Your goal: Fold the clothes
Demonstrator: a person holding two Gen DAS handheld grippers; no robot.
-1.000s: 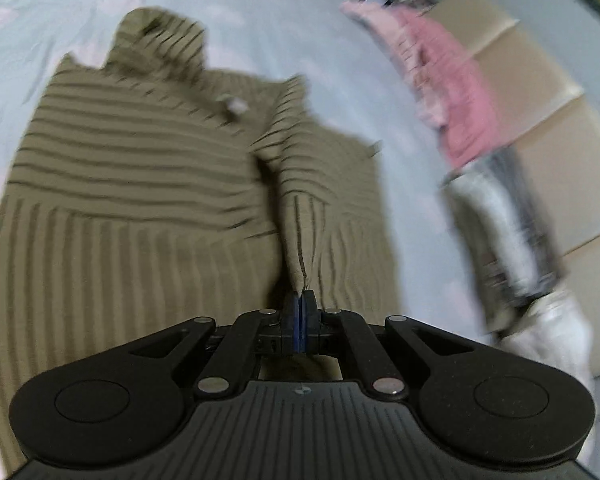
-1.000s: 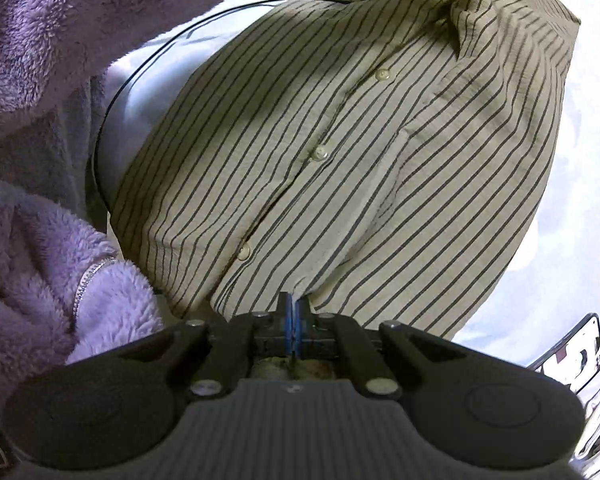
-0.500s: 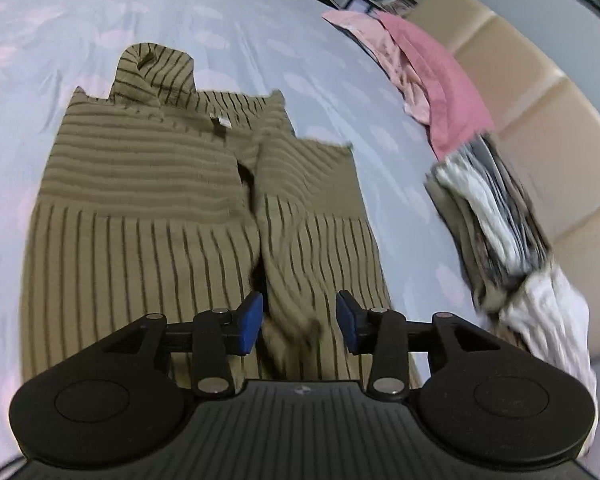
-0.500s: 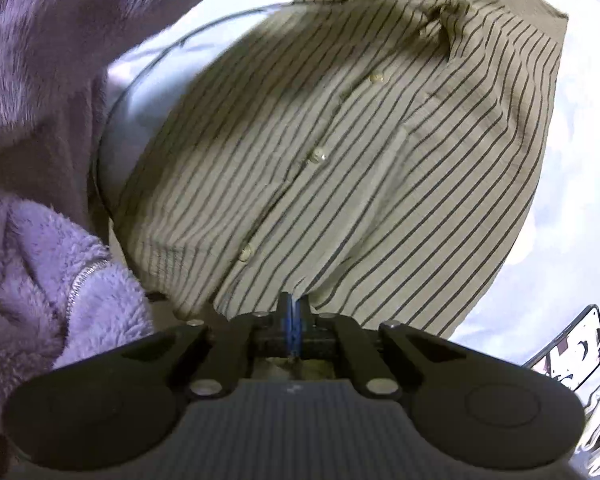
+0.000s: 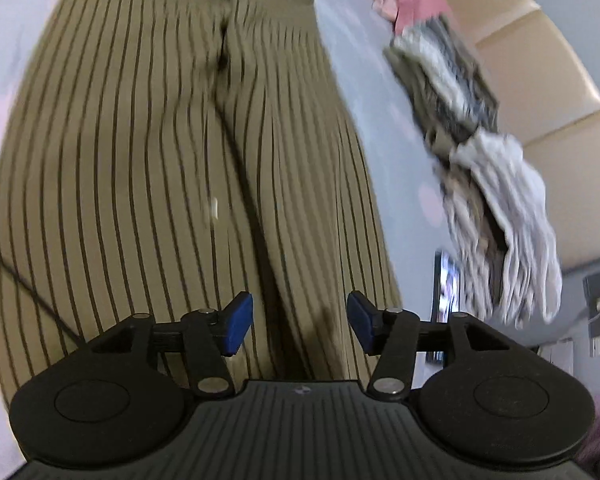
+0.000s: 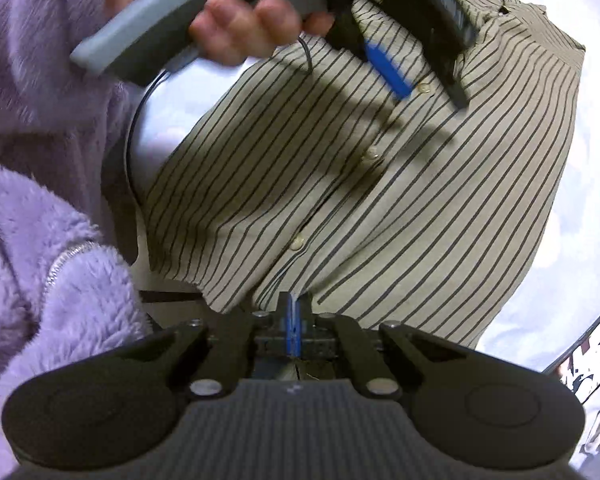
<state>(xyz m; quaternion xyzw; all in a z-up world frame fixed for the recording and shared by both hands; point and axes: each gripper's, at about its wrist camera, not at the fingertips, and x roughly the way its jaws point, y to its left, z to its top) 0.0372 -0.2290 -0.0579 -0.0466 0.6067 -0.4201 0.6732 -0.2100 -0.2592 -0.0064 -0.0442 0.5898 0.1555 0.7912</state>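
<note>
While the striped shirt [image 6: 380,208] lies spread on the pale bed sheet [image 5: 364,60], only one tool grips it.

The right tool [image 6: 293,322] is clenched on the shirt's lower hem beside the button placket, blue pads pressed together. The left tool [image 5: 300,322] hangs released over the cloth, pads wide apart, grasping nothing. A pile of clothes [image 5: 484,160] sits at the sheet's edge near the padded headboard [image 5: 540,72]; a purple fleece sleeve [image 6: 40,264] fills the right view's left side.

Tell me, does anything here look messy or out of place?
The shirt lies fairly flat, buttoned. What stands out is the pile of crumpled clothes beside it in the left view, loose and unfolded. A phone also lies on the bed near the shirt.
</note>
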